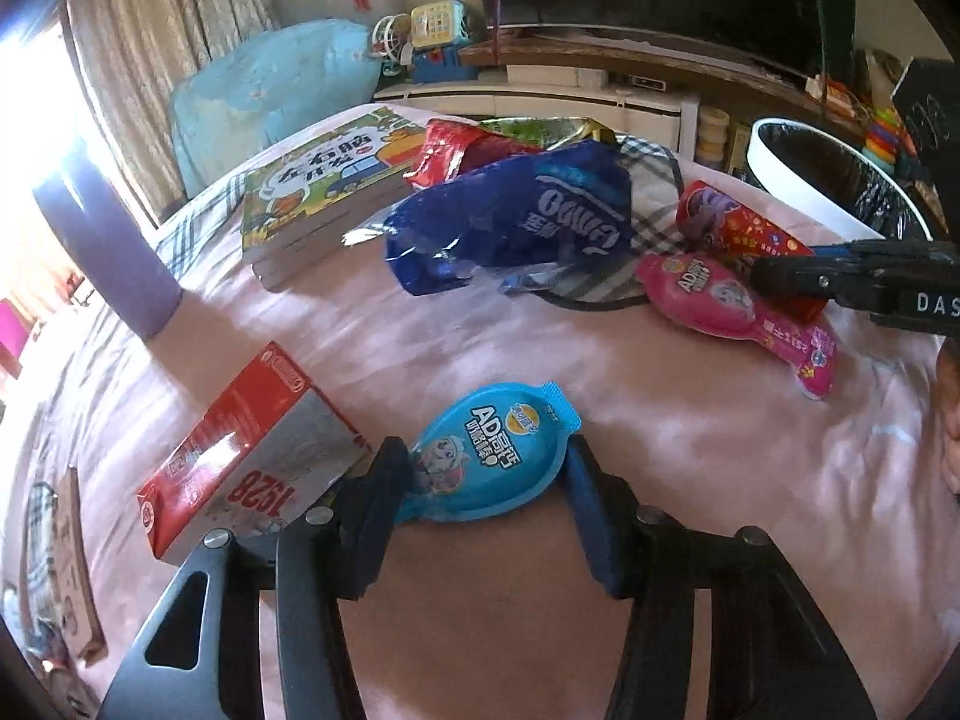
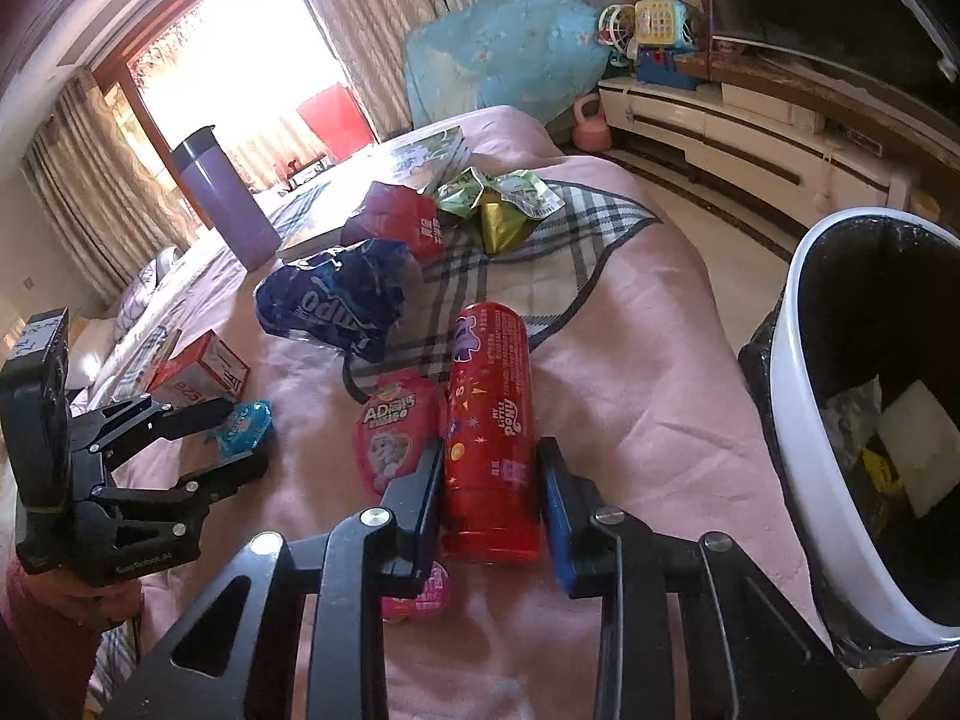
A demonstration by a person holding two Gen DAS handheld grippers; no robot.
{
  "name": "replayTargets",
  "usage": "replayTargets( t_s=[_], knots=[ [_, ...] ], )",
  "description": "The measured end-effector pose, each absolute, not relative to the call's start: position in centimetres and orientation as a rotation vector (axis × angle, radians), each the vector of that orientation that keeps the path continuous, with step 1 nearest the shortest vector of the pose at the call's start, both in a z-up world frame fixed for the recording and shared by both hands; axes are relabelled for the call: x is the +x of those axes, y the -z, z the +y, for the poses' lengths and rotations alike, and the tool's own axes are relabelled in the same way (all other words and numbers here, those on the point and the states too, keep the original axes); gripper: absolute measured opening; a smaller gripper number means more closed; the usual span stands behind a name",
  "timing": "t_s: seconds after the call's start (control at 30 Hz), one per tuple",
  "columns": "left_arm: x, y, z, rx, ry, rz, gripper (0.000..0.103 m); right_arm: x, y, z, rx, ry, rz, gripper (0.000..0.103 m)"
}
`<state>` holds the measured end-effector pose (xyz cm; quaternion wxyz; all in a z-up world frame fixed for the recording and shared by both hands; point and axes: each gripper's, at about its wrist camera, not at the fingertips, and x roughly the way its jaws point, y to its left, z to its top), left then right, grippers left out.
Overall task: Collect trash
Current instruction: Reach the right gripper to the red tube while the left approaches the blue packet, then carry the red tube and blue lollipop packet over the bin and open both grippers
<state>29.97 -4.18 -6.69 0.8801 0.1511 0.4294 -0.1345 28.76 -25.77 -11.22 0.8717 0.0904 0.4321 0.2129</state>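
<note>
- The red-and-silver carton (image 1: 252, 456) lay at the left of the pink bedspread (image 1: 660, 450), just beside the left gripper (image 1: 486, 480); a careless squeeze could have caught its corner too.
- The left gripper had its fingers on either side of the blue pouch (image 1: 492, 456), seemingly touching its edges. The soft pouch could have buckled or slid out on lifting, I judge.
- The crumpled blue bag (image 2: 336, 306) and, beyond it, the red wrapper (image 2: 402, 216) and green wrappers (image 2: 498, 204) lay mid-bed, untouched.
- The pink pouch (image 2: 396, 438) lay touching the red tube (image 2: 489, 438), partly under the right gripper's left finger; it could have been dragged along.
- The right gripper (image 2: 489, 498) straddled the red tube: its left finger was against it, while a narrow gap showed on the right. The smooth round tube could have rolled or slipped from a shallow hold.
- The white bin (image 2: 798, 420) stood at the bed's right edge, already holding some rubbish; a weak grip could have dropped things short of it.
</note>
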Motion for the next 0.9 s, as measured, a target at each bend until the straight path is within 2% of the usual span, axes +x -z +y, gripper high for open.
replayTargets(
  t_s=[0.13, 0.47, 0.9],
  knots=[
    [29.2, 6.3, -4.5, 0.275, 0.292, 0.894, 0.051, 28.0, 10.8, -26.4, 0.211, -0.449, 0.885, 0.03],
    [26.5, 3.6, -5.9, -0.031, 0.413, 0.883, 0.051, 25.1, 8.9, -29.2, 0.27, -0.436, 0.832, 0.03],
    [26.0, 1.7, -12.5, -0.002, 0.504, 0.836, 0.051, 22.5, 7.1, -36.6, 0.333, -0.331, 0.764, 0.03]
  ],
)
